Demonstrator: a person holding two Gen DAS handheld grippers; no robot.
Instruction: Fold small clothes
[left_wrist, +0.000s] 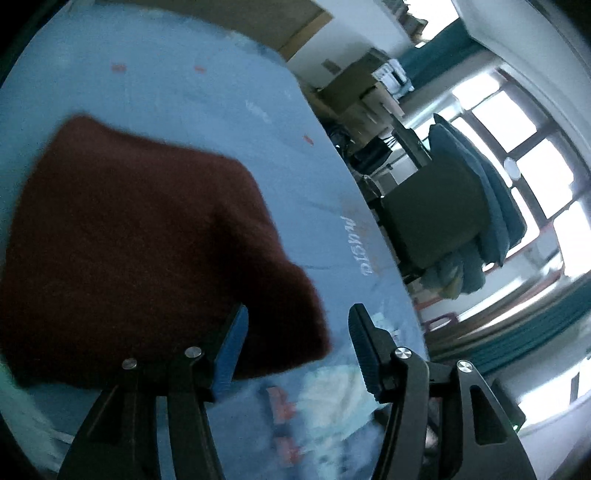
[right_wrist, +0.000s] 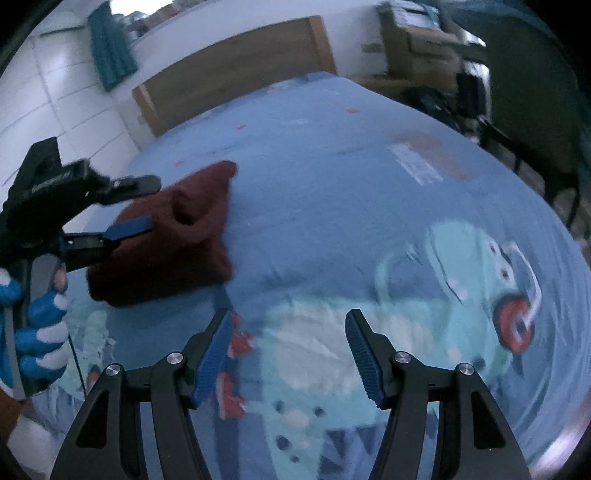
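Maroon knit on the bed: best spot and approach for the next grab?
Take the maroon knit at its near hem corner, coming in low from the front edge of the bed. That corner lies flat and free at the garment's edge, while the middle bunches into a hump with an open fold.

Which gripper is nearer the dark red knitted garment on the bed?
Left. The left gripper is open right at the dark red knitted garment's edge; the right gripper is open over the printed bedsheet, clear of it.
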